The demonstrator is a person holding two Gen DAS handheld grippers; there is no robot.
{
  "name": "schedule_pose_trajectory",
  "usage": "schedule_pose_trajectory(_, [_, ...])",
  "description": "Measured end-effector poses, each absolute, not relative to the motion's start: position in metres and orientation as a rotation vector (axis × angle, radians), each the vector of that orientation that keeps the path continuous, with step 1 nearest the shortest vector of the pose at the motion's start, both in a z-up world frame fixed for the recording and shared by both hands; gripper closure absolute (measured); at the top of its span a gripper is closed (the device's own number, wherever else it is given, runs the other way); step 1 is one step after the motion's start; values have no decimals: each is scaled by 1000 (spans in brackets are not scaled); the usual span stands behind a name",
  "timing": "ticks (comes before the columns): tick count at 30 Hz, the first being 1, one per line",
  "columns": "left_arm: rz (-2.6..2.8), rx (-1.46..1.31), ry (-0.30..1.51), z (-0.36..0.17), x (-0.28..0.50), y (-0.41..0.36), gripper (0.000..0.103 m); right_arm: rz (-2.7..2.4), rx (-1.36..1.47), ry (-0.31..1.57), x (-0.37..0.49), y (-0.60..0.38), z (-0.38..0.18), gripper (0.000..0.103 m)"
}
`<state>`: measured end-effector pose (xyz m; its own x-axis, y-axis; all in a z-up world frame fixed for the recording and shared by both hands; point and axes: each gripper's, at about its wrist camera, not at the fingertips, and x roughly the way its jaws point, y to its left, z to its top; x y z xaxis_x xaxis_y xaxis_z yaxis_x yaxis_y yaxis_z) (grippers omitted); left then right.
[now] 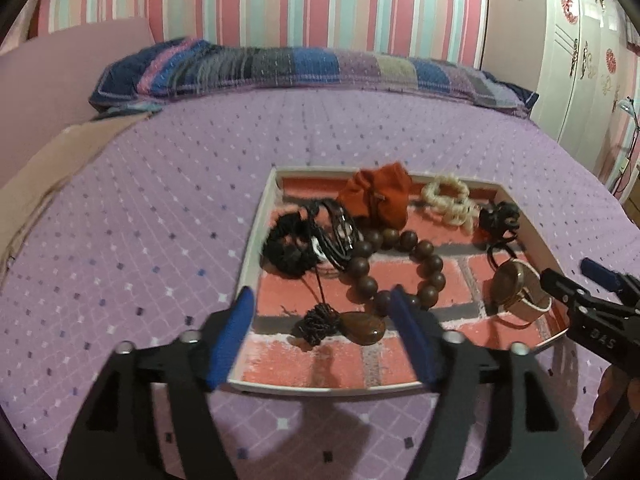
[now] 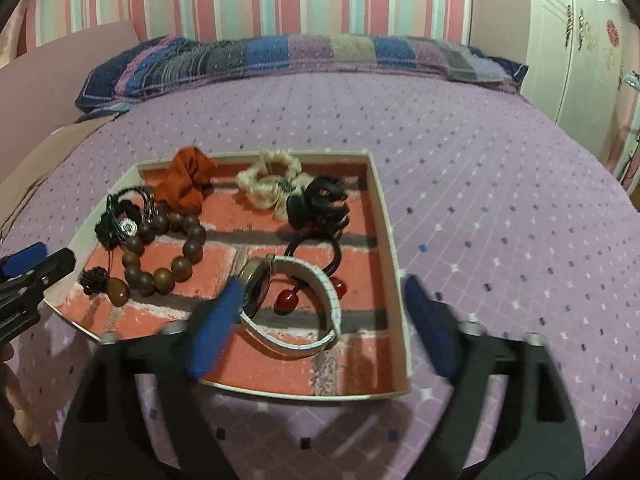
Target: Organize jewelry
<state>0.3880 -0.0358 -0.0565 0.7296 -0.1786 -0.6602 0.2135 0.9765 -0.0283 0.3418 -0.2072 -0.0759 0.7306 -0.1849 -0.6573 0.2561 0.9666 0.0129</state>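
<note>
A shallow white tray (image 1: 253, 248) (image 2: 385, 220) lined with a red brick pattern lies on the bed. It holds a brown wooden bead bracelet (image 1: 426, 268) (image 2: 186, 268), a brown stone pendant (image 1: 366, 328) on a black cord, an orange scrunchie (image 1: 380, 194), a cream scrunchie (image 2: 268, 178), a black claw clip (image 2: 320, 204), black hair ties (image 1: 286, 248), a white-strapped watch (image 2: 320, 280) and a cherry hair tie (image 2: 286, 302). My left gripper (image 1: 320, 296) is open over the tray's near left part, above the pendant. My right gripper (image 2: 324, 282) is open around the watch, its pads clear of it.
The purple dotted bedspread (image 1: 160, 220) spreads all around the tray. A striped patchwork pillow (image 1: 280, 68) lies at the far edge against the striped wall. A white wardrobe (image 1: 580, 60) stands to the right. A pink fabric strip (image 1: 52, 168) runs along the bed's left side.
</note>
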Motion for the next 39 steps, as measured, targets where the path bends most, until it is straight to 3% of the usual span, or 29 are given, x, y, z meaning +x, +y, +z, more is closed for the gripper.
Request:
schedule_pose_trajectory(2, [-213, 39, 701, -47, 379, -30, 19, -243, 98, 698, 335, -208, -68, 5])
schedule_pose_trajectory(5, [-215, 21, 698, -39, 368, -21, 13, -248, 78, 686, 324, -204, -58, 4])
schedule_pose_trajectory(14, [-170, 45, 643, -13, 312, -2, 5, -263, 27, 618, 265, -185, -25, 4])
schedule_pose_trajectory(39, [-99, 78, 533, -1, 126, -11, 4, -263, 88, 565, 94, -142, -14, 4])
